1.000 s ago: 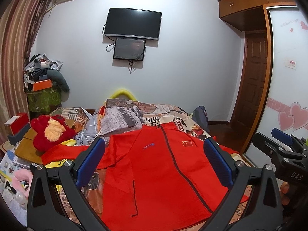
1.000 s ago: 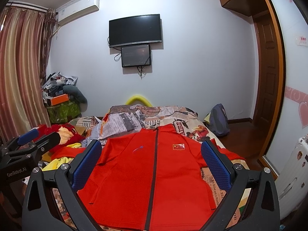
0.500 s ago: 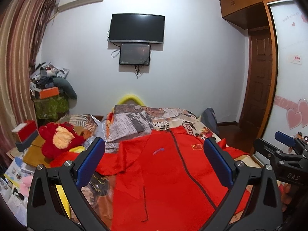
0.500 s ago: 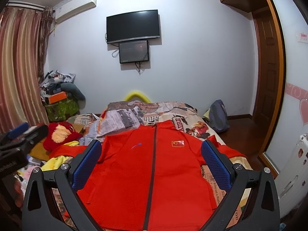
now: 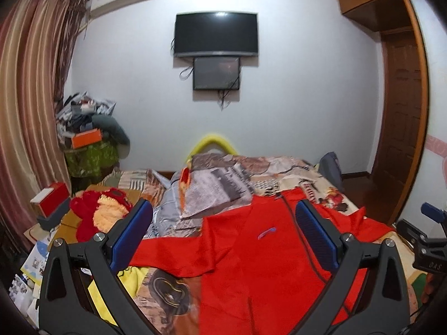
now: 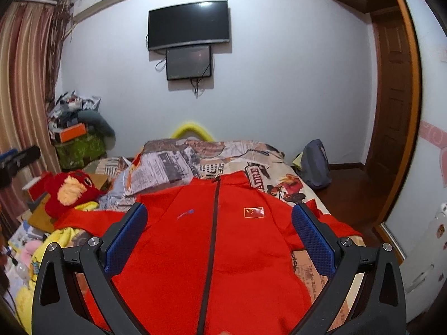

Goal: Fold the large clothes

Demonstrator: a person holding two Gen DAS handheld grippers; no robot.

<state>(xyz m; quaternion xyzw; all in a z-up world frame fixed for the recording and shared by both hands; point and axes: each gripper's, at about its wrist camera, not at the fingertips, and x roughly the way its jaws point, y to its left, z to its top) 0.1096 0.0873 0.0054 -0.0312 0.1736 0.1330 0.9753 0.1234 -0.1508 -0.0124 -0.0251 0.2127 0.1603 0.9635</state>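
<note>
A large red zip jacket [image 6: 223, 245] lies flat, front up, on the bed, with a dark zipper down the middle and a small flag patch on its chest. It also shows in the left wrist view [image 5: 265, 265], with its left sleeve stretched out sideways. My left gripper [image 5: 223, 237] is open and empty, held above the jacket's left half. My right gripper [image 6: 219, 240] is open and empty above the jacket's chest. The right gripper's tip shows at the right edge of the left wrist view [image 5: 430, 243].
The bed [image 6: 251, 164] has a newspaper-print cover and a pillow [image 6: 164, 170] beyond the jacket. A red plush toy [image 6: 67, 192], yellow cloth [image 6: 56, 240] and boxes crowd the left side. A backpack [image 6: 315, 164] stands on the floor at the right, by the wooden door [image 6: 391, 97].
Both views have tilted and shifted: the left gripper has swung leftward so the jacket sits further right in its view. The jacket has not moved. Both grippers stay open.
</note>
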